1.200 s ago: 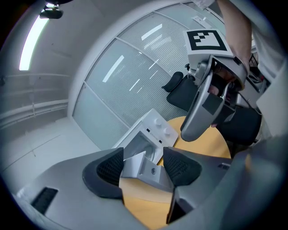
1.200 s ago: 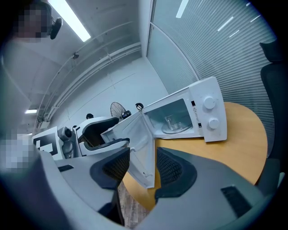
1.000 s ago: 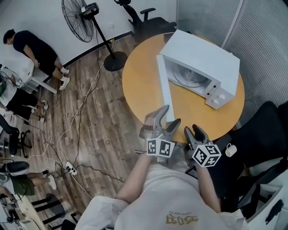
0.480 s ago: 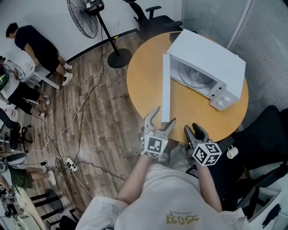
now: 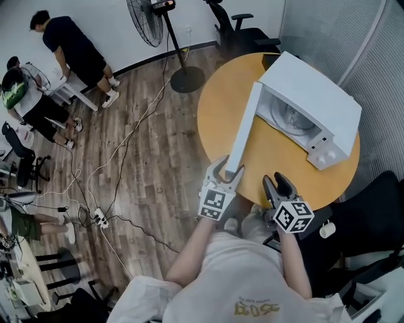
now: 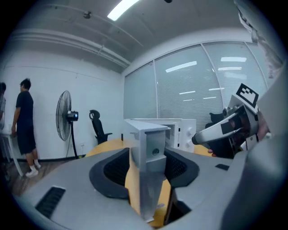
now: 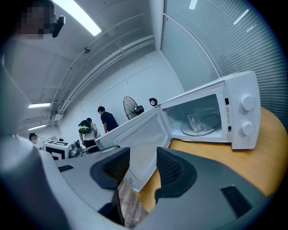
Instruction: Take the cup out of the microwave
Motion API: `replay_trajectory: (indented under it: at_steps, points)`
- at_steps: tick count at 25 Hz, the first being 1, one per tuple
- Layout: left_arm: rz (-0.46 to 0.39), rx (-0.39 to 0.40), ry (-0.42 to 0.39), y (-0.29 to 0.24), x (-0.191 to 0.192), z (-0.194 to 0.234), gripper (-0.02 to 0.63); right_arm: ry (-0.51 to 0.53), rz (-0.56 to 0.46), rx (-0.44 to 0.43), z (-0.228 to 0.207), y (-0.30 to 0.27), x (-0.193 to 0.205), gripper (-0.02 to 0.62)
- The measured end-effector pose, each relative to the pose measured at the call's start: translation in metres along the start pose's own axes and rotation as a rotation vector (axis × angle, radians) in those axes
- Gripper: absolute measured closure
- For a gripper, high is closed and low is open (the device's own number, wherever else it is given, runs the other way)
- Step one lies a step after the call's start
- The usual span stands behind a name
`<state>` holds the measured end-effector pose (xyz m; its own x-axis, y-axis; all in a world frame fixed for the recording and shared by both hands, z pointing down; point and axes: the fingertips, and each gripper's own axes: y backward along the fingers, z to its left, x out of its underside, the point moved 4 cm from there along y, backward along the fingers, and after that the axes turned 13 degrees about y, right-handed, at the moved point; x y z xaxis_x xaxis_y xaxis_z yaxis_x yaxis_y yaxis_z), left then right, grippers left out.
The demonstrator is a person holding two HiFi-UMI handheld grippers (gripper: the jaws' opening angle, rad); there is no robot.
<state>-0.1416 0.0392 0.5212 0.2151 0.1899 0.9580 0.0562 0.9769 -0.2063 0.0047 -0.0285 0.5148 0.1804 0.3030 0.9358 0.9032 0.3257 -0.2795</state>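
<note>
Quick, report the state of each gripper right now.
Left gripper: jaws have just been closing, now clamped on the microwave door edge.
Right gripper: open, holding nothing.

A standing fan (image 5: 147, 20) and office chair (image 5: 243, 31) stand on wood-plank floor (image 5: 145, 158)

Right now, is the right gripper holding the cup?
No: the right gripper is open and grips nothing, while the cup sits inside the open microwave.

One microwave (image 5: 315, 94), holding one cup (image 7: 196, 122), sits on one table (image 5: 221, 113). Two grippers show, left gripper (image 5: 228, 169) and right gripper (image 5: 276, 181), plus one fan (image 5: 146, 19).
</note>
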Motion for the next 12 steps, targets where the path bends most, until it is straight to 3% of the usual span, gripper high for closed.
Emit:
replay_trajectory:
  at_steps: [3,12]
  points:
    - [0.001,-0.008,0.102,0.003,0.001,0.013,0.396,0.037,-0.002,-0.015,-0.001,-0.008,-0.009,0.410]
    - [-0.023,-0.167,0.190,0.013,-0.003,0.053,0.420,0.040,0.007,-0.065,-0.031,-0.039,-0.029,0.413]
